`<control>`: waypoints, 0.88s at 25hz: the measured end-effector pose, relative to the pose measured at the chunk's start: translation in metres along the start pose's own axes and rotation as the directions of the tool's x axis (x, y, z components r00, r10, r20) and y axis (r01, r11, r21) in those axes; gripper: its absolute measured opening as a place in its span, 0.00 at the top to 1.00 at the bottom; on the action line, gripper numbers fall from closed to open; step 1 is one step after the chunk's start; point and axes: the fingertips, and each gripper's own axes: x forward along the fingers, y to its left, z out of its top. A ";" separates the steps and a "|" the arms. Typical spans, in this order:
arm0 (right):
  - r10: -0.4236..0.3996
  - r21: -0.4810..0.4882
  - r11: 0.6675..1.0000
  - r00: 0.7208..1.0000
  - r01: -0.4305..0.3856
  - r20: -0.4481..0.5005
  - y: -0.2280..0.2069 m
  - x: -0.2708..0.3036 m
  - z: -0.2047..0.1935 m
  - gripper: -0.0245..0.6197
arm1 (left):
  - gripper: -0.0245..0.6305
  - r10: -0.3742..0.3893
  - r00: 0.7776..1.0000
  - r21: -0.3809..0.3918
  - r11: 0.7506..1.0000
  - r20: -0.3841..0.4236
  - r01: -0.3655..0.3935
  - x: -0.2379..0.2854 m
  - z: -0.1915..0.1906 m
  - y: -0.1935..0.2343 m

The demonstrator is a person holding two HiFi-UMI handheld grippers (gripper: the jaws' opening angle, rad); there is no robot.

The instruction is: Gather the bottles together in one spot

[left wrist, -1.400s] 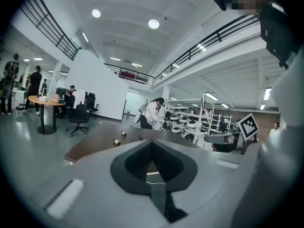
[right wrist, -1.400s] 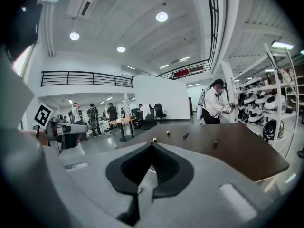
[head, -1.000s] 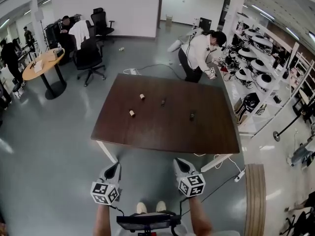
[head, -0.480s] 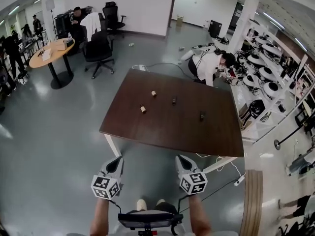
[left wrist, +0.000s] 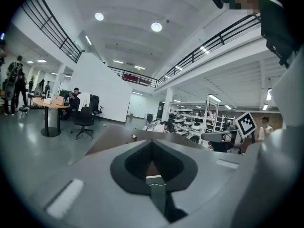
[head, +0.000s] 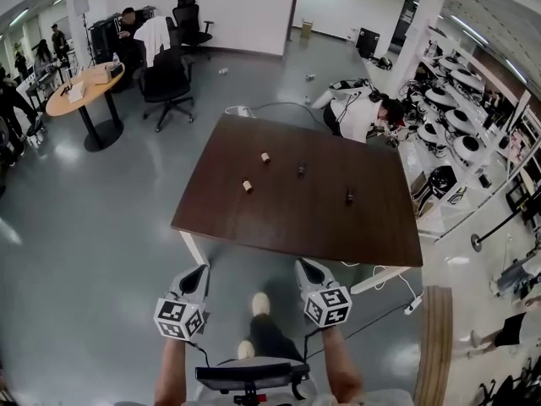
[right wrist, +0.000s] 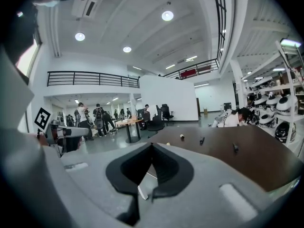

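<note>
Dark wooden surface [head: 287, 227] in the open office carried two pale bottles [head: 247, 186] left and two dark bottles [head: 349, 196] right, all well apart. I held the left claw [head: 197, 273] and right claw [head: 305, 269] over the grey floor [head: 101, 227], short of its near edge, both closed, gripping nothing.

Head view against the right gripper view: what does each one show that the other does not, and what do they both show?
Only the head view: the person's shoe and the white table leg.
Only the right gripper view: the ceiling lights, the balcony railing, and the right gripper with its jaws together and nothing between them.
Both: the brown table with two light bottles and two dark bottles lying apart on it, and the person in white bending beside the shelves.
</note>
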 end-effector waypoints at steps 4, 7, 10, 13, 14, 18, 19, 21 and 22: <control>0.018 -0.009 1.000 1.000 -0.018 -0.014 -0.003 0.021 0.002 0.96 | 0.96 0.010 1.000 -0.008 1.000 0.002 -0.010 0.014 0.003 0.011; 0.029 -0.014 0.999 0.999 -0.029 -0.026 -0.013 0.039 0.004 0.96 | 0.96 0.024 1.000 -0.014 1.000 0.005 -0.024 0.028 0.006 0.018; 0.040 -0.020 0.999 0.999 -0.040 -0.026 -0.017 0.060 0.010 0.96 | 0.96 0.034 0.999 -0.019 0.999 0.003 -0.034 0.041 0.007 0.029; 0.053 -0.019 0.998 0.998 -0.054 -0.034 -0.023 0.081 0.013 0.96 | 0.96 0.049 0.999 -0.027 0.998 0.002 -0.049 0.055 0.009 0.042; 0.058 -0.020 0.998 0.998 -0.059 -0.038 -0.026 0.089 0.014 0.96 | 0.96 0.054 0.999 -0.031 0.998 0.002 -0.054 0.060 0.010 0.046; 0.076 -0.028 0.997 0.996 -0.077 -0.056 -0.037 0.116 0.017 0.96 | 0.96 0.067 0.998 -0.037 0.997 -0.002 -0.067 0.085 0.015 0.059; 0.078 -0.026 0.996 0.995 -0.080 -0.060 -0.041 0.122 0.018 0.96 | 0.96 0.069 0.998 -0.038 0.997 -0.005 -0.069 0.092 0.017 0.061; 0.081 -0.021 0.996 0.994 -0.083 -0.069 -0.051 0.133 0.019 0.96 | 0.96 0.071 0.997 -0.039 0.997 -0.014 -0.072 0.107 0.019 0.062; 0.084 -0.019 0.996 0.994 -0.085 -0.072 -0.056 0.139 0.020 0.96 | 0.96 0.072 0.997 -0.038 0.997 -0.019 -0.072 0.115 0.020 0.063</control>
